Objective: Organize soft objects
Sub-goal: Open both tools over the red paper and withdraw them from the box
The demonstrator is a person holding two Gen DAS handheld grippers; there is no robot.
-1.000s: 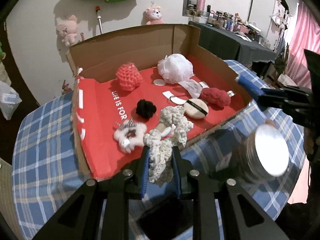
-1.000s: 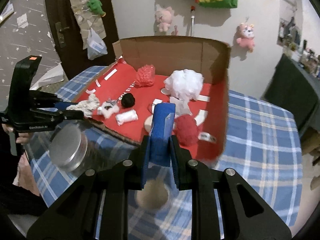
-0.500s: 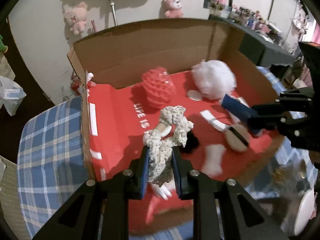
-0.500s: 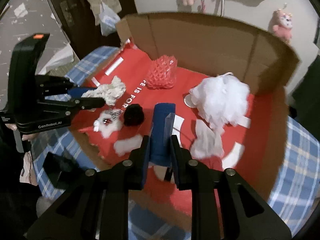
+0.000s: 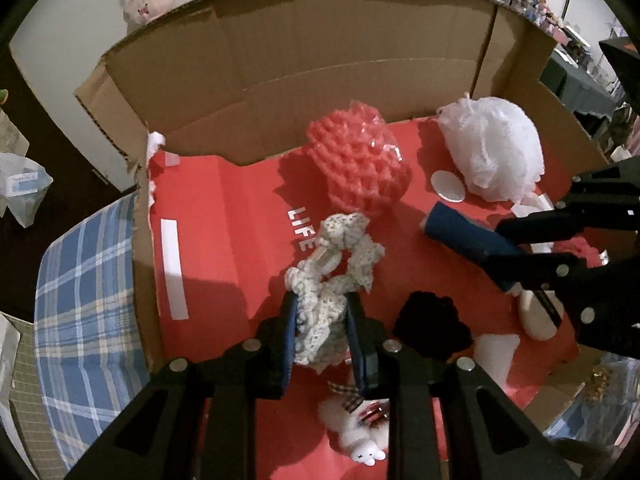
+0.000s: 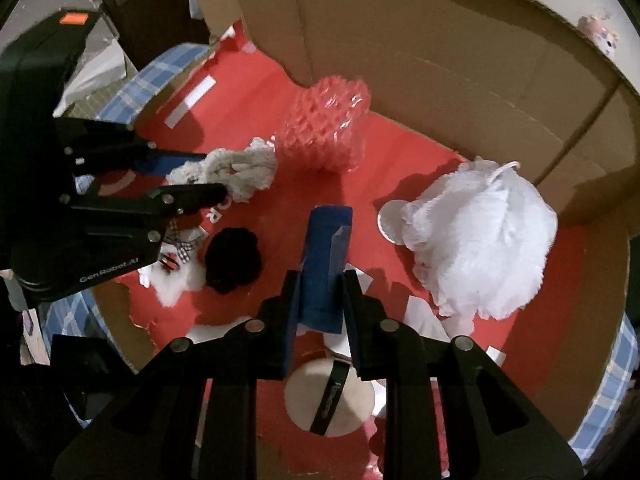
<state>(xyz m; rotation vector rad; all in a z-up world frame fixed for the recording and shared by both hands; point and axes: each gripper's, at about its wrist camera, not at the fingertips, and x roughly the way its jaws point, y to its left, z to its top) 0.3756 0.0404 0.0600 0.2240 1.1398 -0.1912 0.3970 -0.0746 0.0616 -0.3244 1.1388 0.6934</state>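
My left gripper (image 5: 322, 308) is shut on a cream lace scrunchie (image 5: 336, 264) and holds it over the red floor of the cardboard box (image 5: 224, 216). It also shows in the right wrist view (image 6: 236, 172). My right gripper (image 6: 320, 280) is shut on a blue sponge block (image 6: 326, 256) above the box, and shows in the left wrist view (image 5: 468, 240). In the box lie a red mesh puff (image 5: 360, 164), a white bath pouf (image 5: 496, 152), a black pompom (image 5: 434, 326) and a beige powder puff (image 6: 332, 400).
A small white plush with a checked bow (image 5: 360, 428) lies at the box's near edge. The tall cardboard back wall (image 5: 352, 40) stands behind the objects. A blue checked tablecloth (image 5: 84, 280) covers the table left of the box. White pads and paper scraps lie around the pouf.
Both grippers have moved forward and lower into the box, each still holding its object. The metal tin on the table has left view.
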